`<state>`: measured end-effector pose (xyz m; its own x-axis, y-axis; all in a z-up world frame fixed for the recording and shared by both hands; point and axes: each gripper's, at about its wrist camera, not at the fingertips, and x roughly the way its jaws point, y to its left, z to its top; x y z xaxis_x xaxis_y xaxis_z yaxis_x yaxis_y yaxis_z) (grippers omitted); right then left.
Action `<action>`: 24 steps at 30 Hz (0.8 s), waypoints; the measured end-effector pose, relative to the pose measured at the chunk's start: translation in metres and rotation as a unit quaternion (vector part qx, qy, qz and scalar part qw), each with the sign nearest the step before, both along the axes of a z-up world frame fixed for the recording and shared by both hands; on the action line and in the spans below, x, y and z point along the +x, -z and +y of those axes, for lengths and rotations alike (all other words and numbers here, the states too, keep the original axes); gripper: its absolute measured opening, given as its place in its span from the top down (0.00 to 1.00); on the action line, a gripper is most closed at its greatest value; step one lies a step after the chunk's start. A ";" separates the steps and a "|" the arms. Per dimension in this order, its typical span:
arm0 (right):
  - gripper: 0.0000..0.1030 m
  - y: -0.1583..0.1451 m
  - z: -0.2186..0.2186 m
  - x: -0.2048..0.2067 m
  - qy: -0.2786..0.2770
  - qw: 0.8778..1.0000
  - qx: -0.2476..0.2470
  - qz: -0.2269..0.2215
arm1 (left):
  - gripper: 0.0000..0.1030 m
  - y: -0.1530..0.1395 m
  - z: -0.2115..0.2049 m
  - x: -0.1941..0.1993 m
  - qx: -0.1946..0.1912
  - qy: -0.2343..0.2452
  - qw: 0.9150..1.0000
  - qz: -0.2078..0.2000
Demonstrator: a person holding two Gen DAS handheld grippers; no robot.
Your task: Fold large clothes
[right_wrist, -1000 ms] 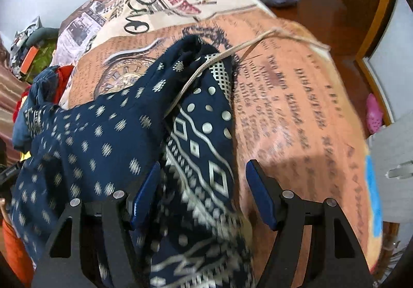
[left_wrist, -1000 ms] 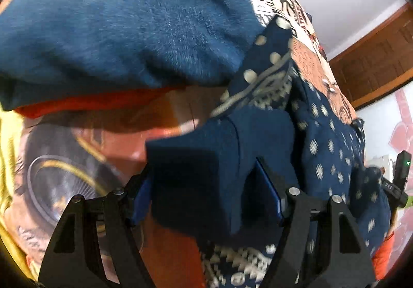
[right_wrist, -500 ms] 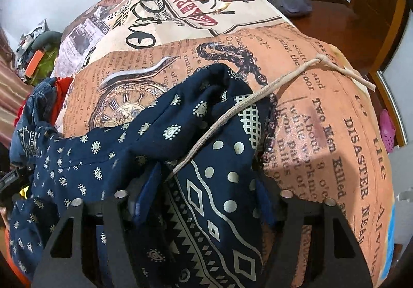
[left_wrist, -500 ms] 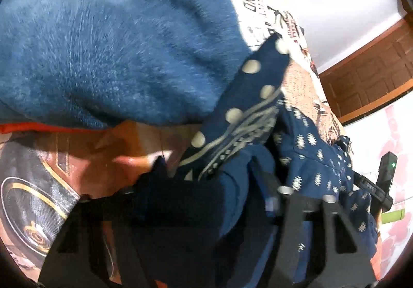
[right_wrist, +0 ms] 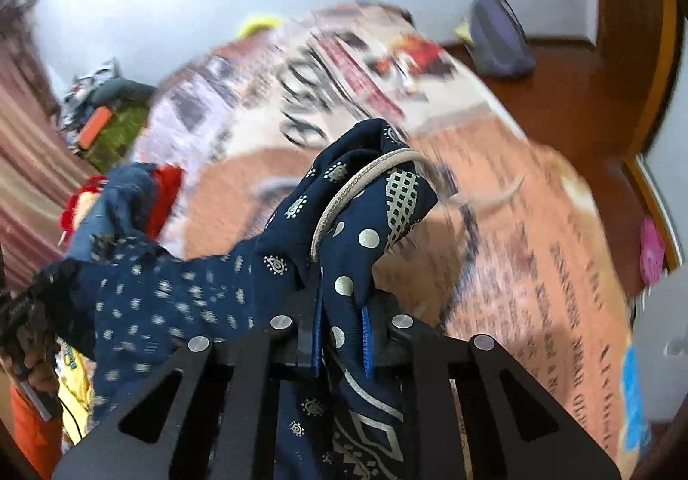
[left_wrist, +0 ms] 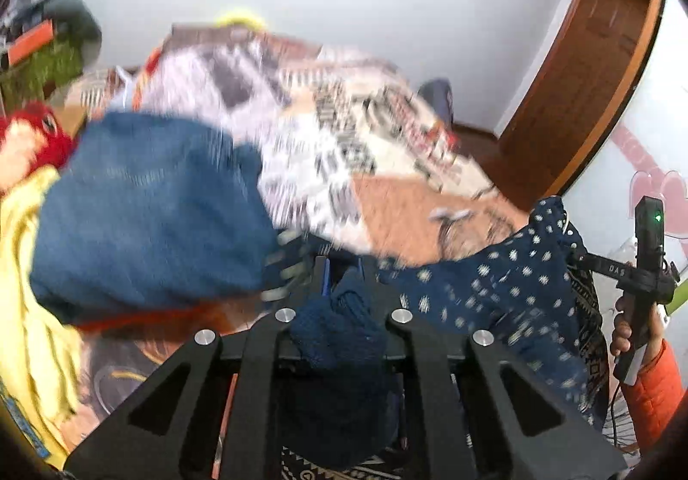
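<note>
Navy printed garment (right_wrist: pixel 241 290), soft, light and floppy by its drape, is held raised above the bed (right_wrist: pixel 537 247), pinched at opposite edges by the left tool (left_wrist: pixel 342 286) and right tool (right_wrist: pixel 342 329), both closing on bunched cloth.

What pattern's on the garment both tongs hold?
Navy garment with cream dots and geometric motifs; clearest in right wrist view.

- We see even, soft indoor light; no glare, only faint shadows
- Beyond both tongs the printed bedspread (right_wrist: pixel 537 247) smears with motion blur; cloth between the fingers stays sharper
- Fisheye bends the walls; corners go black
</note>
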<state>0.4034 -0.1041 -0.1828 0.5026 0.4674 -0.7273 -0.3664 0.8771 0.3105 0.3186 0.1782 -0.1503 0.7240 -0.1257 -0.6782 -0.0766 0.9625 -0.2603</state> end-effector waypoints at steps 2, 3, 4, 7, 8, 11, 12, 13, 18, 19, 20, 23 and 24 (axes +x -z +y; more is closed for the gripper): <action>0.88 -0.017 0.007 -0.004 -0.007 1.000 0.001 -0.024 | 0.89 -0.016 -0.004 -0.001 0.010 -0.001 1.000 -0.017; 0.88 -0.023 0.009 -0.006 -0.011 0.999 0.005 -0.032 | 0.89 -0.020 -0.004 -0.005 0.019 -0.001 1.000 -0.023; 0.88 -0.028 0.012 -0.005 -0.012 0.999 0.008 -0.039 | 0.89 -0.025 -0.002 -0.004 0.031 -0.003 0.999 -0.027; 0.88 -0.032 0.017 0.001 -0.009 0.999 0.014 -0.042 | 0.88 -0.014 0.001 0.008 0.038 -0.003 0.999 -0.006; 0.88 -0.029 0.018 0.002 -0.007 0.999 0.013 -0.037 | 0.87 -0.005 0.005 0.012 0.031 -0.006 0.999 0.015; 0.88 -0.005 0.020 0.009 -0.003 1.000 -0.006 -0.009 | 0.65 0.032 0.018 0.023 0.002 -0.014 0.997 0.070; 0.88 0.004 0.020 0.011 -0.001 1.000 -0.014 0.002 | 0.54 0.046 0.024 0.021 -0.006 -0.022 0.996 0.087; 0.88 0.014 0.018 0.011 0.005 1.000 -0.025 0.008 | 0.50 0.059 0.029 0.020 -0.011 -0.032 0.994 0.099; 0.88 0.042 -0.002 0.020 0.025 0.998 -0.019 0.046 | 0.42 0.107 0.050 0.009 -0.032 -0.057 0.988 0.141; 0.88 0.045 -0.003 0.021 0.026 0.998 -0.018 0.052 | 0.37 0.116 0.054 0.009 -0.050 -0.059 0.986 0.147; 0.88 0.047 -0.003 0.022 0.027 0.998 -0.020 0.055 | 0.37 0.122 0.056 0.010 -0.063 -0.059 0.984 0.153; 0.88 0.051 0.001 0.022 0.024 0.998 -0.030 0.056 | 0.36 0.141 0.062 0.018 -0.123 -0.051 0.977 0.167; 0.88 0.051 0.001 0.021 0.023 0.998 -0.033 0.055 | 0.33 0.148 0.062 0.023 -0.140 -0.046 0.975 0.168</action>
<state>0.4244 -0.1027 -0.2340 0.4371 0.3956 -0.8077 -0.2923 0.9118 0.2883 0.3413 0.2402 -0.2979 0.4838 -0.2856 -0.8273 -0.2858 0.8418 -0.4578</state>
